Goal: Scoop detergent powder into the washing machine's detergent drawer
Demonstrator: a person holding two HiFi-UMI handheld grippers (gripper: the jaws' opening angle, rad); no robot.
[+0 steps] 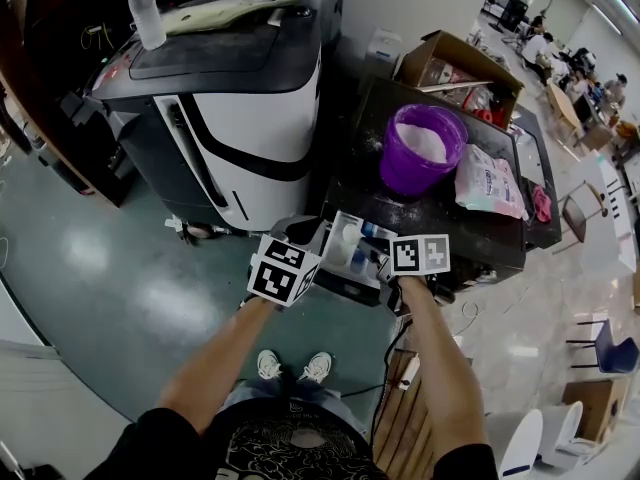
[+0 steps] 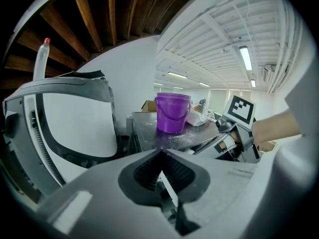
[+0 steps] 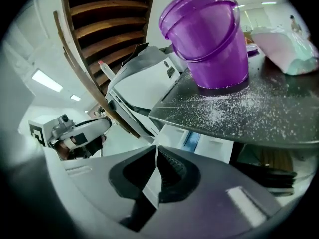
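Lighting: bright, even, from ceiling strip lights. Glare: soft pale patches on green floor. Shadows: deep between wooden slats. Purple bucket: translucent, lit through. Distortion: strong fisheye bending, black rounded corners throughout. Focus: nearest foreground soft in both gripper views.

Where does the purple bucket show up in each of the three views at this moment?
Head view: the purple bucket sits right of centre, in the upper half.
Left gripper view: the purple bucket is at the centre.
Right gripper view: the purple bucket is large, at the top right.
Shared landmark: the red-capped bottle.
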